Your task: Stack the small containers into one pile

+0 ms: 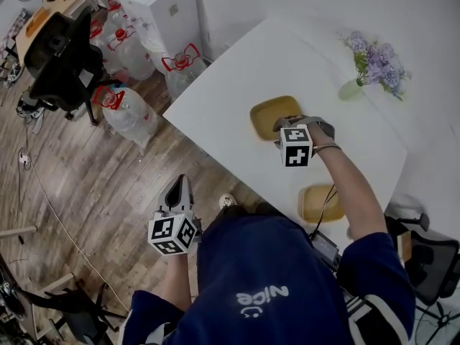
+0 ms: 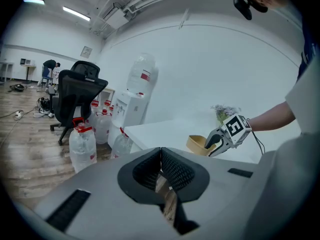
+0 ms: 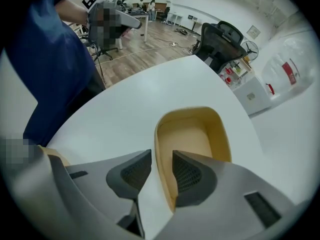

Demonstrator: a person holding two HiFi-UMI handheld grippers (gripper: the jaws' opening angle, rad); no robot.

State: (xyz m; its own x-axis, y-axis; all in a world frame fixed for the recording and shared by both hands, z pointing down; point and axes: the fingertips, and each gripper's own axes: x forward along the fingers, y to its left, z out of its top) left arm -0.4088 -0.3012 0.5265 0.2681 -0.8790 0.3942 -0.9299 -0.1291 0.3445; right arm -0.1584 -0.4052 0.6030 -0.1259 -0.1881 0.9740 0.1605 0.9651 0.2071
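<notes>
Two small yellow containers lie on the white table [image 1: 230,85]. The farther container [image 1: 269,113] [image 3: 192,134] has my right gripper [image 1: 282,123] [image 3: 161,158] at its near rim. The jaws stand open astride that rim, one pad outside over the table and the other inside the container; a gap shows and neither pad presses. The nearer container [image 1: 320,202] sits by the table's front edge, behind the right arm. My left gripper [image 1: 180,183] [image 2: 161,152] hangs off the table over the wooden floor, shut with nothing between its pads. From the left gripper view, the right gripper [image 2: 214,143] meets the container [image 2: 196,142].
A vase of purple flowers [image 1: 372,65] stands at the table's far right. Large water bottles [image 1: 128,110] and a white dispenser [image 1: 172,9] crowd the floor left of the table. A black office chair [image 1: 61,56] stands farther left.
</notes>
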